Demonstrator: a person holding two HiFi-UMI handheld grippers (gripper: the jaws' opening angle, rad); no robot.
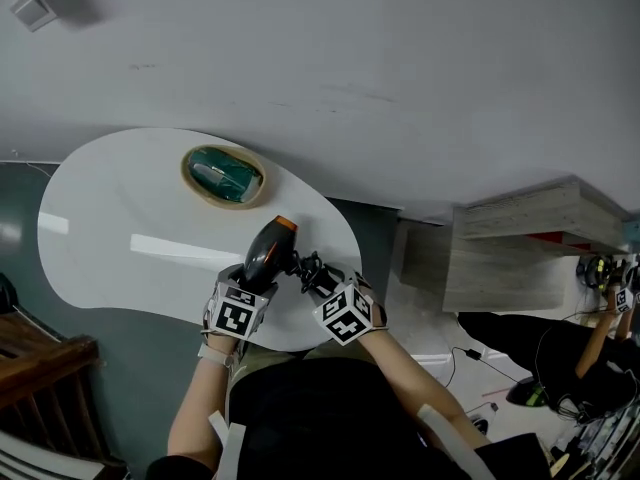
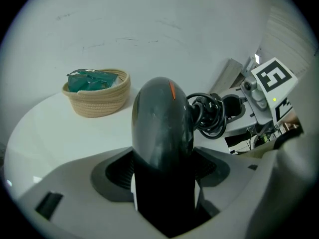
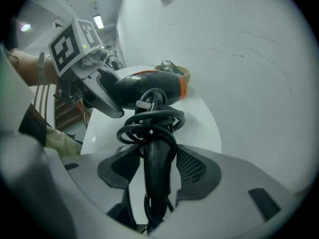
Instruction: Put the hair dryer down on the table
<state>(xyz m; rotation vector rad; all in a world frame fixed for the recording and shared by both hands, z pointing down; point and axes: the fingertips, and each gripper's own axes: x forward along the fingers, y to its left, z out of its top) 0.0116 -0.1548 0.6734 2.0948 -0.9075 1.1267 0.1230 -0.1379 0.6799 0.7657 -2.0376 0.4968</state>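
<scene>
A dark grey hair dryer (image 1: 268, 253) with an orange nozzle ring hangs over the near edge of the white table (image 1: 120, 238). My left gripper (image 1: 258, 273) is shut on its rounded body (image 2: 162, 123), which fills the space between the jaws. At the right, my right gripper (image 1: 318, 283) is shut on the dryer's black handle (image 3: 158, 168), just below the coiled black cord (image 3: 149, 123). In the right gripper view the dryer body (image 3: 149, 86) points away toward the left gripper's marker cube. Whether the dryer touches the table I cannot tell.
A woven basket (image 1: 222, 176) with a teal thing in it sits at the table's far side. A pale wooden shelf unit (image 1: 530, 238) stands to the right and a dark wooden chair (image 1: 30, 368) to the left. Cables and another person's arm (image 1: 600, 328) are at the far right.
</scene>
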